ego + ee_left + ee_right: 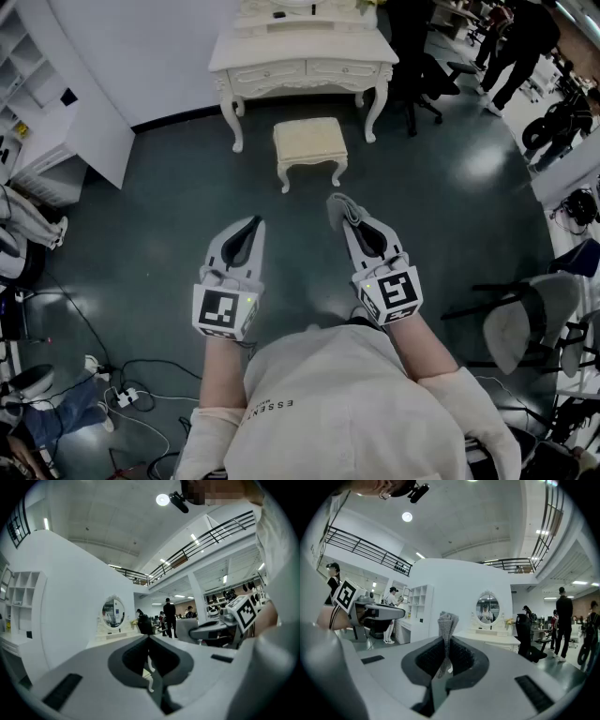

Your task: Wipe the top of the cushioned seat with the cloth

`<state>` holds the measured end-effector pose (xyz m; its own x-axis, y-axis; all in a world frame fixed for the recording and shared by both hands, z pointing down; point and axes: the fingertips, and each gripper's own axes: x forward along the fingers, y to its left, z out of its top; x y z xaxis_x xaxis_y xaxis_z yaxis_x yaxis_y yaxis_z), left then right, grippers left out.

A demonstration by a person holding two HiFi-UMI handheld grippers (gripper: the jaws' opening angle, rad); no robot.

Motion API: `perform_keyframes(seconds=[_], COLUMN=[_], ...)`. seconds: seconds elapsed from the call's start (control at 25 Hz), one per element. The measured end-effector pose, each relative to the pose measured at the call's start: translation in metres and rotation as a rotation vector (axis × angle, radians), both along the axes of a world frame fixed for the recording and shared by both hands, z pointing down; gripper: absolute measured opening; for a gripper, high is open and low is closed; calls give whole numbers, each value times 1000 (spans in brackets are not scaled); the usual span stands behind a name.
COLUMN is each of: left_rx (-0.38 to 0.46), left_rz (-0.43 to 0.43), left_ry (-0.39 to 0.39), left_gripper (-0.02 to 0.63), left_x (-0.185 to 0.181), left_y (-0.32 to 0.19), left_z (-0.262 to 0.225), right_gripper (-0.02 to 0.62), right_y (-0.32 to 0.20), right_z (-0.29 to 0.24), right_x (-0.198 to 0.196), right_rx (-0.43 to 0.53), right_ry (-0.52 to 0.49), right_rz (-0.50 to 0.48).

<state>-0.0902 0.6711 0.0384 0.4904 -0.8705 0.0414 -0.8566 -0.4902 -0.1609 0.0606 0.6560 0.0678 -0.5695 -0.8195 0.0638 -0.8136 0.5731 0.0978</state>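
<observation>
I held both grippers out over the dark, glossy floor (159, 234), short of the cushioned seat (309, 140). The seat stood on that floor on curved white legs, its cream top bare, just in front of the white dressing table (302, 58) that backed onto a curved white wall. My right gripper (347, 216) had its jaws pinched on the cloth (446, 632), a grey knitted fold standing upright from between them and poking past the tips. My left gripper (256, 223) had its jaws pressed together with nothing between them. An oval mirror (487, 607) rose above the dressing table. White open shelving (33, 112) stood at the floor's left edge, with cables (127, 394) trailing at its lower left corner. A dark-framed chair (525, 323) sat at the right edge, and people (514, 42) stood at the far right corner. A railed balcony ran overhead under ceiling lights.
</observation>
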Motion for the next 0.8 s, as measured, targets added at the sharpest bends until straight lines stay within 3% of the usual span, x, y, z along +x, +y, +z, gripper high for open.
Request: perform_keyframes(seconds=[0.56, 0.8], left_rx=[3, -49], left_rz=[23, -4], left_ry=[-7, 55], left_gripper=[2, 2], left_x=[5, 4], left_y=[-5, -18], left_z=[8, 15], right_gripper=[28, 28], right_y=[-5, -20], right_z=[5, 15], right_x=[-2, 6], right_rx=[-16, -51], right_ry=[-24, -23], right_rz=[7, 38])
